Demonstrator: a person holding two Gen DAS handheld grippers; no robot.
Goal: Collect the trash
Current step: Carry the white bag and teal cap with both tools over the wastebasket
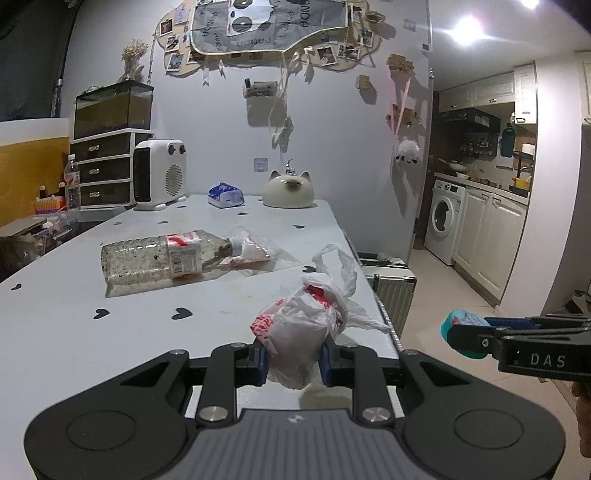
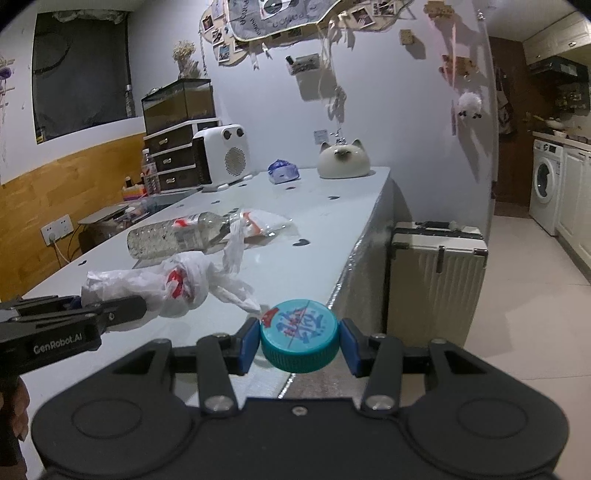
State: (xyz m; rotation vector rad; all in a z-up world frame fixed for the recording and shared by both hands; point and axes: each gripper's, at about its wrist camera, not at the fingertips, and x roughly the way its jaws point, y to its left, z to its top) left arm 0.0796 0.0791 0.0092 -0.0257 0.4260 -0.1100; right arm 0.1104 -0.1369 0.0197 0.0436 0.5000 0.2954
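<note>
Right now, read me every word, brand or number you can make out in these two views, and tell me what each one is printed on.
"DAS": on the side of the right gripper.
"GenRobot.AI": on the side of the left gripper.
Grey panda cloth on the wall: repeated letters, upside down, not surely readable.
Plastic bottle label: barcode and print too small.
Teal lid: stylised characters, unreadable.
Crumpled bag: red print, unreadable.

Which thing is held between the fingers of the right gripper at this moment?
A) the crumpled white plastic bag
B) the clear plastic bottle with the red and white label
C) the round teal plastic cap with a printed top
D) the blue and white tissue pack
C: in the right wrist view, the right gripper has its blue pads pressed on both sides of the round teal plastic cap, while the crumpled white plastic bag sits in the left gripper.
</note>
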